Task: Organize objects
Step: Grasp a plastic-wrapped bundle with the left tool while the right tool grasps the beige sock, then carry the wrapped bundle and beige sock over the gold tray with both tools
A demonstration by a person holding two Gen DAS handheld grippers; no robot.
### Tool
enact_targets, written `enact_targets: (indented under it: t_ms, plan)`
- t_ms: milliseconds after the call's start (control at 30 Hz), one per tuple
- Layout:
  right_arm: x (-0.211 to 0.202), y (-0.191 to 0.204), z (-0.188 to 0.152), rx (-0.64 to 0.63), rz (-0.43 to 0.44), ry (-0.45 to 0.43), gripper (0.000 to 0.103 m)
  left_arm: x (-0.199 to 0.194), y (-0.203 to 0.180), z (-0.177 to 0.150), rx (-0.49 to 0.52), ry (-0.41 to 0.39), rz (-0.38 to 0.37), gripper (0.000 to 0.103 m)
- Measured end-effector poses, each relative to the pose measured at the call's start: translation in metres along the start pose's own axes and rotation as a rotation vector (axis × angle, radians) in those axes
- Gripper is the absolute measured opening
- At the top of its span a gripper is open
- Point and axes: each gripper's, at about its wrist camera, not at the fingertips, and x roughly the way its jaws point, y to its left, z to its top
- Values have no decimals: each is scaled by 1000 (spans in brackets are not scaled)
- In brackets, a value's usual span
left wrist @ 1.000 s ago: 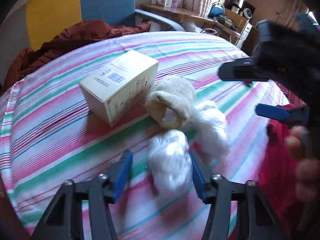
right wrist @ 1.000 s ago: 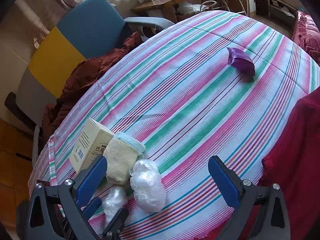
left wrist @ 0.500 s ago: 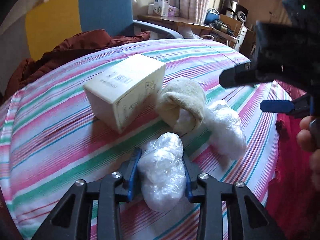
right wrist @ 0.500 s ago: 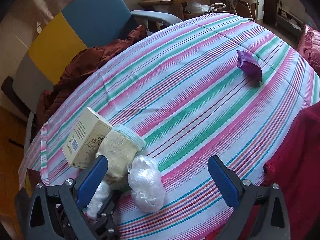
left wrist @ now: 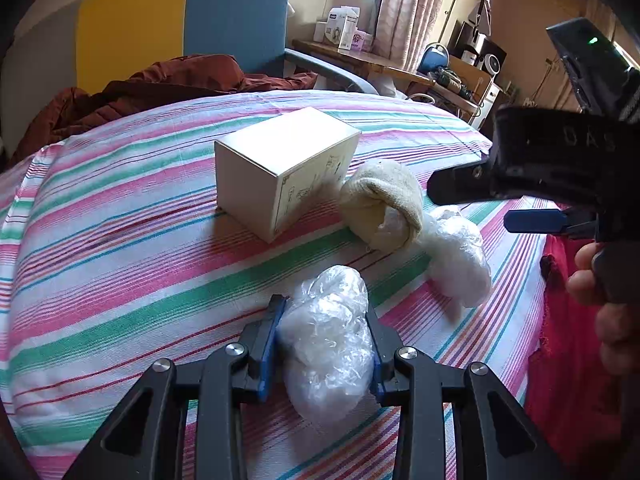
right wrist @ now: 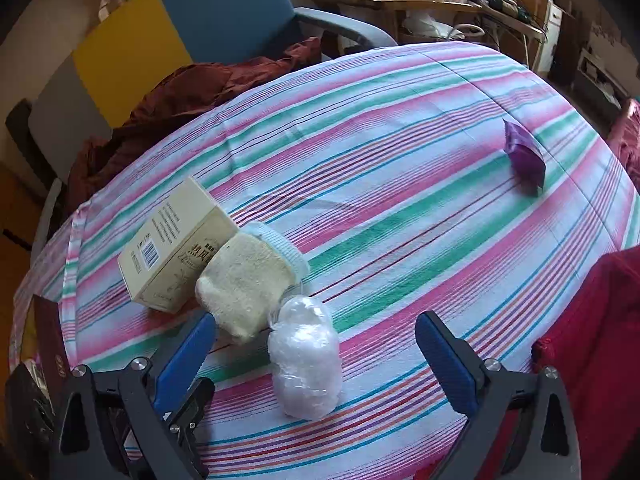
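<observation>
My left gripper [left wrist: 322,320] is shut on a clear plastic-wrapped bundle [left wrist: 326,340] near the front of the striped table. A second wrapped bundle [left wrist: 456,254] [right wrist: 306,356] lies to its right, beside a cream sock roll [left wrist: 380,204] [right wrist: 244,280]. A cream cardboard box [left wrist: 280,168] [right wrist: 176,244] stands behind them. My right gripper [right wrist: 316,344] is open and empty, hovering over the second bundle; it also shows at the right of the left wrist view [left wrist: 532,192]. A purple packet [right wrist: 524,156] lies far right on the table.
The striped tablecloth [right wrist: 400,184] covers a round table. A blue and yellow chair [left wrist: 180,24] with a dark red garment [left wrist: 168,84] stands behind. Red cloth [right wrist: 600,320] hangs at the right edge. A cluttered desk [left wrist: 380,64] sits beyond.
My left gripper closed its jaws onto the near wrapped bundle. My right gripper moved lower and nearer to the second bundle and stayed open.
</observation>
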Motion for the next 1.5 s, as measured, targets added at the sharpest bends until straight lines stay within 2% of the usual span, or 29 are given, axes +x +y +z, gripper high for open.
enact_targets:
  t_ms: [233, 367, 500, 567, 667, 700, 800, 867, 1233, 1367, 1500]
  plan:
    - [2, 17, -2, -107, -52, -27, 102, -2, 2, -2, -14, -8, -18, 37]
    - [8, 30, -3, -172, -68, -9, 102, -2, 2, -2, -12, -10, -18, 37]
    - [12, 45, 8, -259, -82, 0, 102, -1, 4, -1, -24, -8, -29, 37]
    - [20, 56, 15, -338, -62, 20, 102, -2, 4, -1, -28, -8, -34, 37]
    - [40, 64, 22, -400, -77, 30, 101, -2, 5, -1, -31, -6, -37, 37]
    - [46, 64, 24, -403, -78, 32, 100, -2, 5, -1, -30, -6, -37, 37]
    - [61, 64, 20, -426, -46, 88, 77, -2, 4, -1, -29, -6, -34, 37]
    - [56, 69, 17, -478, -86, 48, 77, -2, 3, 0, -30, -6, -36, 37]
    - [26, 61, 31, -402, -72, -64, 75, -1, -2, 2, 0, 0, -15, 36]
    - [18, 52, 40, -345, -48, -102, 75, -4, -9, 1, 38, 2, 31, 35]
    - [18, 55, 42, -359, -13, -115, 75, -12, -8, -5, 33, 9, 59, 35]
